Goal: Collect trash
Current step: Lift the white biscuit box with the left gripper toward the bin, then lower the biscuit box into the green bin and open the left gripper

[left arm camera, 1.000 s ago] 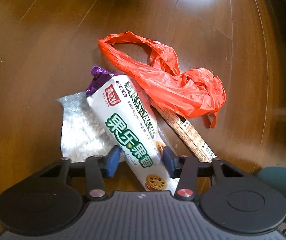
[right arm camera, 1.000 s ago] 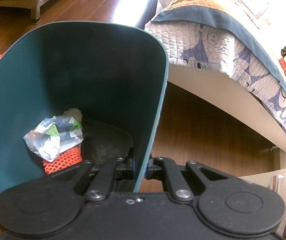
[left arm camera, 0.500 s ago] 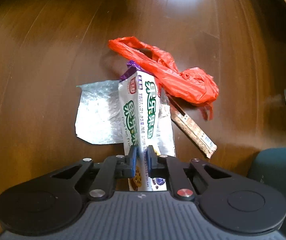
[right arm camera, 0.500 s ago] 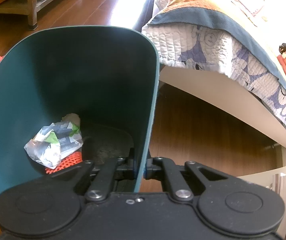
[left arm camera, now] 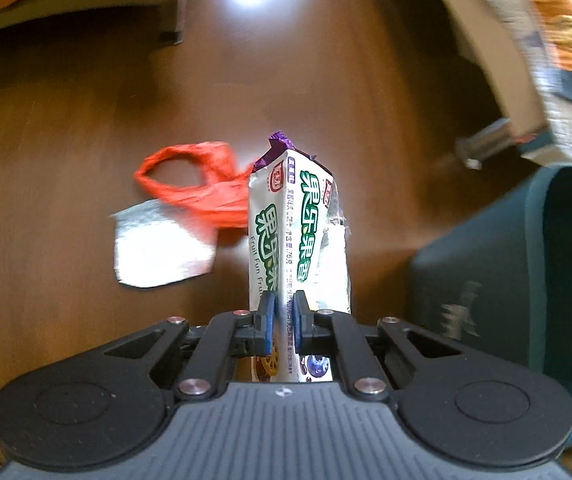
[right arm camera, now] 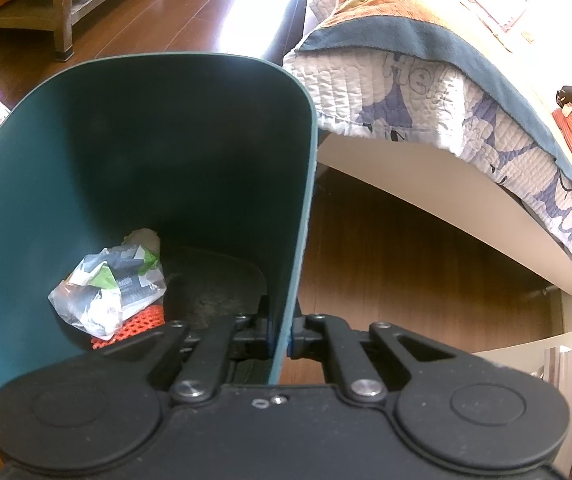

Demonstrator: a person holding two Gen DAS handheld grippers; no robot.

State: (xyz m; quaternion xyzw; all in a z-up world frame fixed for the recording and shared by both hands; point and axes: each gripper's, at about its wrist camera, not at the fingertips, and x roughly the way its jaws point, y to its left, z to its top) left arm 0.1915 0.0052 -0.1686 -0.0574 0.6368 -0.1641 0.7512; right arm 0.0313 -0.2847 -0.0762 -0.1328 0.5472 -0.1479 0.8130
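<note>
Because the wrapper (left arm camera: 281,240) is thin printed film with a foil lining, it should be very light, limp and a little slick, so a pinch near one end across its flattened width suits it, and that is where the left gripper (left arm camera: 281,320) has it, jaws pressed together on its lower end. It hangs clear of the floor (left arm camera: 65,140), off to the left of the bin (left arm camera: 506,280). Its jaws have just been closing, with the wrapper between them. Being crushable rather than fragile, it risks only slipping out or snagging on the bin's rim.

On the wrapper, large green Chinese characters run lengthwise, with "Fruit Fun" in small Latin letters beside them, a red square logo near the purple torn top, and fine print too small to read. Biscuit and berry pictures show at the pinched end.

On the floor lie a red bag (left arm camera: 197,184) and a foil sheet (left arm camera: 161,248), touching each other, probably just as light.

The right gripper (right arm camera: 279,336) is clamped on the bin's near wall. Inside lie a crumpled packet (right arm camera: 105,288) with blurred lettering and orange mesh (right arm camera: 133,324).
</note>
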